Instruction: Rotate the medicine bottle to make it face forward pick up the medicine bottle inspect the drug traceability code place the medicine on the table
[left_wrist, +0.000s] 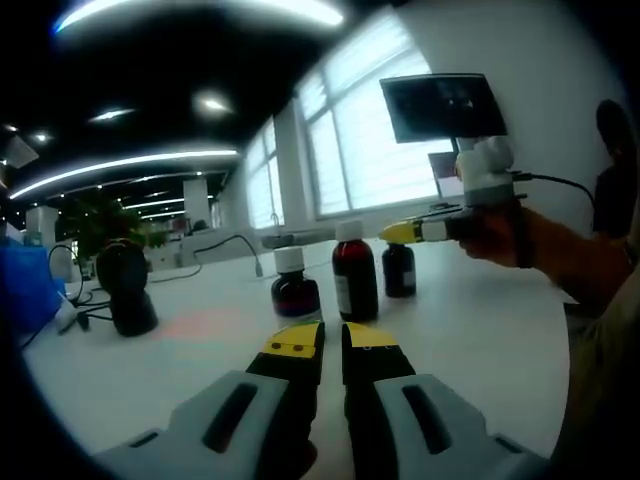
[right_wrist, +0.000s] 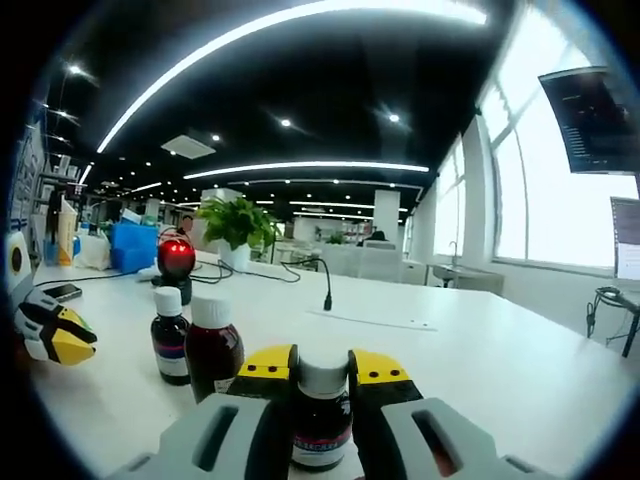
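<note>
- Gripping a small dark-glass medicine bottle with a white cap and pale label (right_wrist: 321, 415), the right gripper (right_wrist: 322, 372) has its yellow-tipped jaws set against both sides of the bottle, which stands upright on the white table (right_wrist: 480, 350) in the right gripper view.
- In the left gripper view the same right gripper (left_wrist: 398, 232) comes in from the right side, held by a person's hand (left_wrist: 495, 235), its yellow tip at the bottle (left_wrist: 398, 268).
- The left gripper (left_wrist: 332, 340) has its jaws brought nearly together with only a thin slit between them and nothing held; it hangs low over the table (left_wrist: 180, 370), just short of the bottles.
- Ahead of the left gripper stand two more bottles: a taller dark-red bottle with a white cap (left_wrist: 354, 270) and a shorter dark bottle with a white cap (left_wrist: 294, 284), close together; the held bottle is just beyond them to the right.
- From the right gripper these two stand just left of its jaws, with the left gripper's yellow tip (right_wrist: 55, 335) further left near the view's edge.
- A black scanner with a red light (right_wrist: 176, 262) stands farther off to the left, apart from the bottles.
- Open tabletop lies ahead and to the right of the right gripper, running to the table's far edge; black cables (right_wrist: 300, 268) lie well beyond.
</note>
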